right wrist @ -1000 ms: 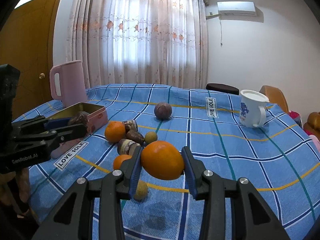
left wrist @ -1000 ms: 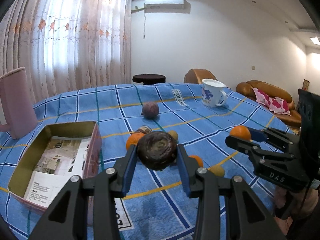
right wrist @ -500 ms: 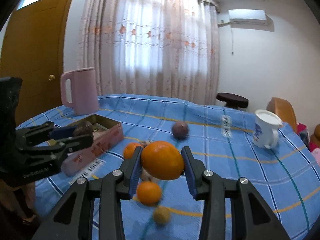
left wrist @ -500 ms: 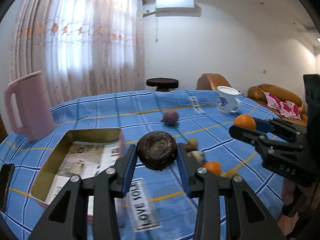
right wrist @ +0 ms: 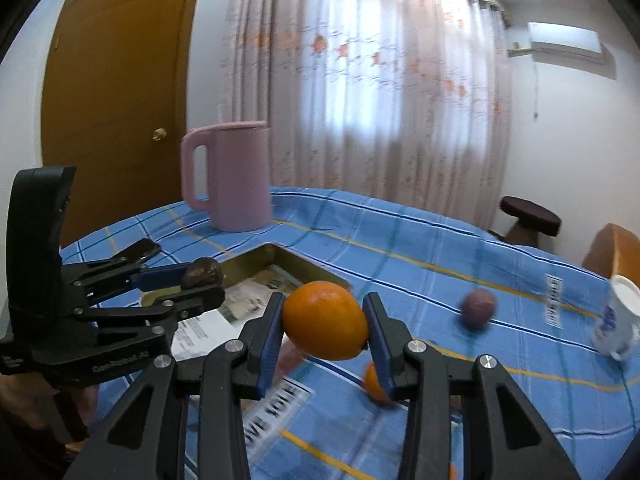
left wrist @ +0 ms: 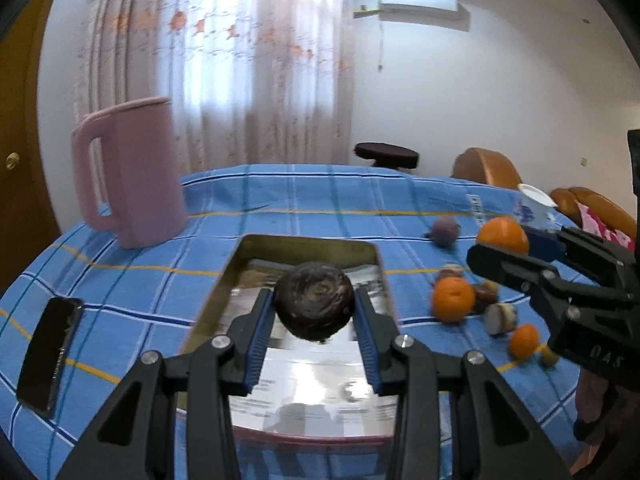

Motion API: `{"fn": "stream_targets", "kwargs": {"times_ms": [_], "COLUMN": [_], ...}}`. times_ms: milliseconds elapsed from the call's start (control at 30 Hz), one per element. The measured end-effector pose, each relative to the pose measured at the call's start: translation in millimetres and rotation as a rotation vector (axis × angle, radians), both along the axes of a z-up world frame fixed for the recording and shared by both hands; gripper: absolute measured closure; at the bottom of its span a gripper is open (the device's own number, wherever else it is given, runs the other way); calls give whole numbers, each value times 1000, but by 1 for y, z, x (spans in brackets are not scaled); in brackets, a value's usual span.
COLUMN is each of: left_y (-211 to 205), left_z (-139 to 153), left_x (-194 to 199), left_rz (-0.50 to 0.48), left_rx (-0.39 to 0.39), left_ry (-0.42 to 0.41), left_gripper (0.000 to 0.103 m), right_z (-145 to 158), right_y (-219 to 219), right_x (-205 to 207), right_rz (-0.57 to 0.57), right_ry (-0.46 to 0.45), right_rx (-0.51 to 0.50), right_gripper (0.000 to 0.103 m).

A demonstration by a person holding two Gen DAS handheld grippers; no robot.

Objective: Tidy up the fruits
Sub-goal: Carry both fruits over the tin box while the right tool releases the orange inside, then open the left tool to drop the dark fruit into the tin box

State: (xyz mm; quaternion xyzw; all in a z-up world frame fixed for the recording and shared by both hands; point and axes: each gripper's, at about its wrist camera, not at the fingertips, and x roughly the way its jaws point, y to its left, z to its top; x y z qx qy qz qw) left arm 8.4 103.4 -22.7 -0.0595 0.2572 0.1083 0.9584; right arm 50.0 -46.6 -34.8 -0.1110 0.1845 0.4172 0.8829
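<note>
The tabletop (left wrist: pixel 280 200), covered by a blue checked cloth, fills the lower half of both views. On it stands a tall pink jug (left wrist: pixel 132 172) with its handle facing left, upright, near the far left edge. In front of the jug lies an open, shallow tin box (left wrist: pixel 240 252) with a printed sheet on its floor; its inner walls are gold and its outer wall pink. A dark phone (left wrist: pixel 50 356) lies flat on the cloth, left of the box and apart from it.

The left tool (left wrist: pixel 314 308) hangs above the box, its blue-padded fingers clamped on a dark wrinkled passion fruit (left wrist: pixel 314 304), which is clear of the box floor. The right tool (right wrist: pixel 325 322) sits off to the right of the box, clamped on an orange (right wrist: pixel 325 320) held above the cloth.

A white mug (left wrist: pixel 536 210) with a blue print stands far right. A purple round fruit (left wrist: pixel 445 231) rests alone on the cloth between the box and the mug. Nearer, right of the box, a loose group lies close together: a mandarin (left wrist: pixel 453 299), a smaller mandarin (left wrist: pixel 524 341), and several brownish pieces too blurred to identify.
</note>
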Motion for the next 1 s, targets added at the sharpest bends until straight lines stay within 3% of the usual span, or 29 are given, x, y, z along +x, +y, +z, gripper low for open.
{"fn": "stream_targets", "kwargs": {"times_ms": [333,833,900,1000], "left_y": [32,42,42,44], "left_z": [-14,-24,-24,-22], "left_x": [7,9,9,6], "left_rz": [47,82,88,99], "left_rx": [-11,-6,1,1], "left_ry": [61,97,98,92], "left_gripper": [62,62,62,59], "right_z": [-21,-41,-42,-41], "right_y": [65,89,90,86], "right_x": [8,6,6,8], "right_rz": [80,127,125,83], "right_ry": [48,91,88,70], "right_rx": [-67,-147,-155,-148], "right_gripper": [61,61,55,34]}}
